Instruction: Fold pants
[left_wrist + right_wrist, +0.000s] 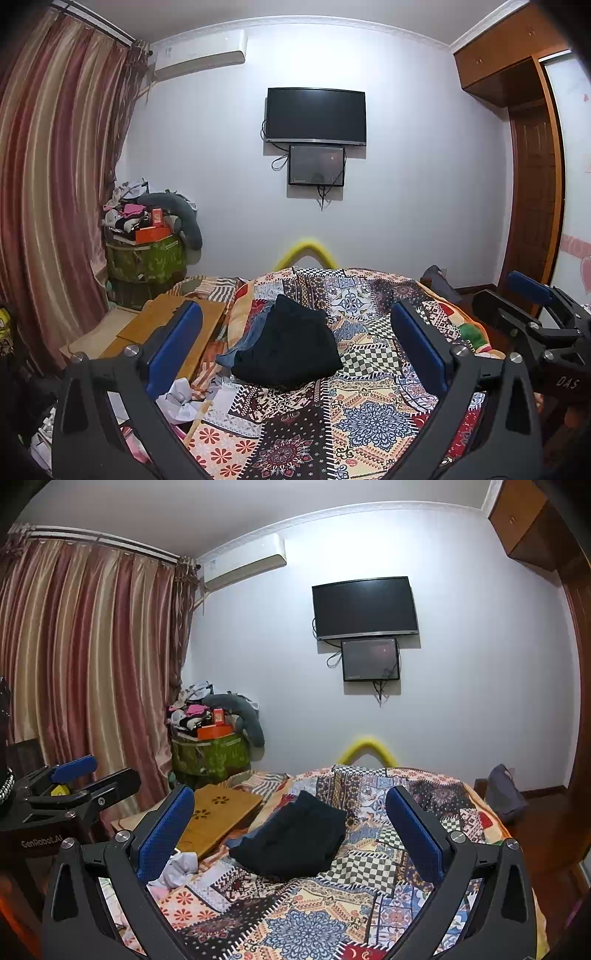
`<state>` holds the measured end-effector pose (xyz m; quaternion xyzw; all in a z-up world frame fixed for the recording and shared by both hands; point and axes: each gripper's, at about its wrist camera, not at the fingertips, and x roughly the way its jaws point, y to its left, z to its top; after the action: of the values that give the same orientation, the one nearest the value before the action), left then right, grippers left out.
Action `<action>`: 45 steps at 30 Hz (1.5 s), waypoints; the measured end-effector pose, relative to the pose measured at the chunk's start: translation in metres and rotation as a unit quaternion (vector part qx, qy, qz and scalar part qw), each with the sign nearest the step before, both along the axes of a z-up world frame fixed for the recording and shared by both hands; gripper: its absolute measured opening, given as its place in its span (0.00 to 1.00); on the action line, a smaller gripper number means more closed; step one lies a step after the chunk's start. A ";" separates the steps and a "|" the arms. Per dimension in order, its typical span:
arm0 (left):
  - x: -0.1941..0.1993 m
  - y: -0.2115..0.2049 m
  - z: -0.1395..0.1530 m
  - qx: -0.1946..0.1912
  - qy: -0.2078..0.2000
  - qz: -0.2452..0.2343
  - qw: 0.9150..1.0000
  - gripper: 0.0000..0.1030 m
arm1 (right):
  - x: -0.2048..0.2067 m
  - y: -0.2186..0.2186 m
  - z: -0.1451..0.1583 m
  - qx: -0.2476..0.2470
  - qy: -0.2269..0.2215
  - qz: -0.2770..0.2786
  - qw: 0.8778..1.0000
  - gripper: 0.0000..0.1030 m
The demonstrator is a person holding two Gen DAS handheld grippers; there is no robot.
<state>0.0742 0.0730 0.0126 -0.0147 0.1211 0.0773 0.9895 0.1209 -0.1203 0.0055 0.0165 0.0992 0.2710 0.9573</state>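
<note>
Bedroom w/ a patchwork quilt (369, 406) on the bed, TV (316, 115) on the far wall. Pants (291, 345) lie mid-bed as a dark, compact bundle, already doubled over itself, edges roughly squared; a bit of blue cloth (240, 343) pokes out at its left side, can't tell if it's part of the pants or sth else. Judging by that shape, folding looks done or nearly so; maybe a last tidy-up or squaring left.

Left claw (295, 343) is spread wide, nothing btw its pads, held back from the bundle, not touching. Right claw (291, 830) same: wide apart, empty, near side of the pants. Wooden tray (218, 818) sits left of the bundle, crumpled white cloth (177, 867) in front of it.
</note>
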 end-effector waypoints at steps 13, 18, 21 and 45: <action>0.005 0.002 -0.003 -0.002 0.003 -0.004 1.000 1.00 | -0.002 -0.003 0.002 0.004 0.006 -0.001 1.000 1.00; 0.003 0.002 -0.005 0.001 0.001 -0.008 1.000 1.00 | -0.002 -0.004 0.003 0.005 0.006 -0.001 1.000 1.00; 0.003 0.002 -0.006 0.002 0.001 -0.009 1.000 1.00 | -0.003 -0.004 0.003 0.006 0.006 -0.002 1.000 1.00; -0.001 0.005 -0.004 -0.008 -0.002 -0.023 1.000 1.00 | -0.007 -0.001 0.009 0.009 0.002 -0.012 1.000 1.00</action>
<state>0.0735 0.0781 0.0089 -0.0197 0.1202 0.0535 0.9911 0.1136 -0.1215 0.0142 0.0269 0.0986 0.2599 0.9602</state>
